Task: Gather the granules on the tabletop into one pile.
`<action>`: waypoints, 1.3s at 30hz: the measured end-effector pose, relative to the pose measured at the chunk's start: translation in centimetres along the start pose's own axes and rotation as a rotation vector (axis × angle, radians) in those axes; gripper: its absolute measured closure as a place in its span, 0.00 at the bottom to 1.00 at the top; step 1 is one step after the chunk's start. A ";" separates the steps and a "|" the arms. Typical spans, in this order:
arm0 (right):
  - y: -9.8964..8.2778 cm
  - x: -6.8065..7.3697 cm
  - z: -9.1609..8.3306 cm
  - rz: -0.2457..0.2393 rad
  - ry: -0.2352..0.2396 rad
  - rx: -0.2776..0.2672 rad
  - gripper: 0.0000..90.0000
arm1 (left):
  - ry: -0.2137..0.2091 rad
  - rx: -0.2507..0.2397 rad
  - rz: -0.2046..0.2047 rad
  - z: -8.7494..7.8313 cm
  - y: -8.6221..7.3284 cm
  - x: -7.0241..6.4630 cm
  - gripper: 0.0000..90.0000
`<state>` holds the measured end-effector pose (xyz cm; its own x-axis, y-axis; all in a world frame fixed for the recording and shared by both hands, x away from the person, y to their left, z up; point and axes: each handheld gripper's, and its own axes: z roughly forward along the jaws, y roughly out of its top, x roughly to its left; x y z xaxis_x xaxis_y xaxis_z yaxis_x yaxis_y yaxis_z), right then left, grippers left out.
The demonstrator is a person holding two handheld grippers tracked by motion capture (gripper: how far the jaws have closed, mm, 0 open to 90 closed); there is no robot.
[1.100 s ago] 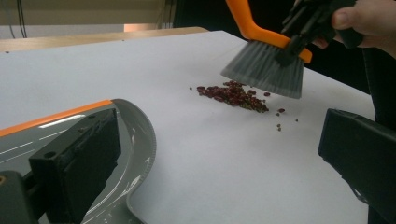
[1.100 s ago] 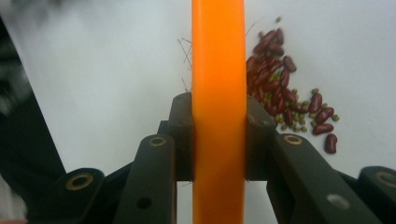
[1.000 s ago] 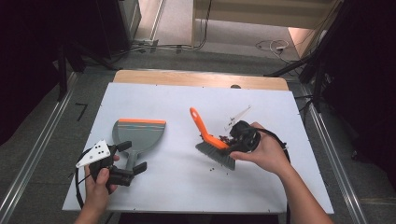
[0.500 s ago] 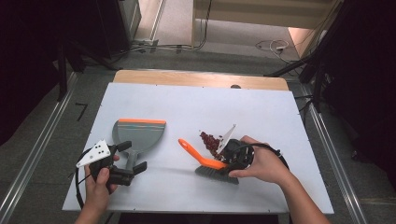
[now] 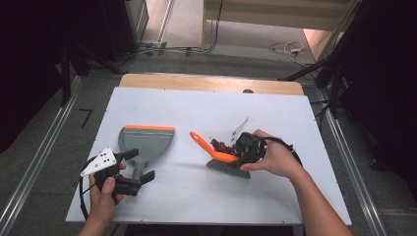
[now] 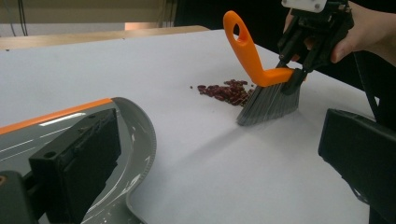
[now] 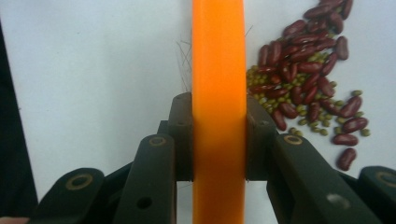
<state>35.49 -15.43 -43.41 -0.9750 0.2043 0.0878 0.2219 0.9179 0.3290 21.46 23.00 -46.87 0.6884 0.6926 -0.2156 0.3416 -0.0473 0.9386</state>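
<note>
A grey dustpan (image 5: 146, 139) with an orange lip lies left of centre on the white tabletop (image 5: 196, 108). My left gripper (image 5: 138, 166) stands open, one jaw on each side of the pan's handle; in the left gripper view (image 6: 215, 140) its left jaw hangs over the pan (image 6: 135, 135). My right gripper (image 5: 243, 152) is shut on the orange handle (image 7: 218, 70) of a hand brush (image 5: 227, 168), whose grey bristles (image 6: 268, 102) rest on the table. A pile of red and small green beans (image 5: 223, 146) lies just beyond the bristles, and beside the handle in the right gripper view (image 7: 303, 79).
A wooden strip (image 5: 206, 82) borders the table's far edge. Metal floor rails (image 5: 44, 157) run along both sides, and cables (image 5: 285, 48) lie on the floor beyond. Bare tabletop separates the dustpan from the brush.
The right hand has drawn the brush toward the near edge and tipped its handle down to the left. The scattered beans are now gathered into a pile. The left gripper has stayed put.
</note>
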 end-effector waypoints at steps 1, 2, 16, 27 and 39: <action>0.1 -0.2 0.0 -0.009 -0.009 -0.003 0.76 | 0.001 0.000 0.000 0.0 0.0 0.0 0.00; 0.2 -0.3 -0.1 -0.012 -0.026 0.003 0.76 | -0.001 -0.003 -0.001 0.0 0.0 0.0 0.00; 0.9 -2.1 0.0 0.012 -0.052 -0.014 0.76 | -0.005 -0.004 0.001 -0.1 0.0 0.0 0.00; 0.3 -2.2 -1.8 0.067 -0.071 -0.086 0.76 | -0.004 -0.004 0.000 -0.1 0.0 0.0 0.00; -3.1 -2.7 -4.1 0.558 -0.265 -0.148 0.76 | -0.005 -0.006 0.002 -0.1 0.1 -0.2 0.00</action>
<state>37.53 -20.20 -40.85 -0.6782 0.7329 0.0539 0.6785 0.5964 0.4288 21.32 22.88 -46.69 0.6922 0.6888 -0.2151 0.3364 -0.0442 0.9407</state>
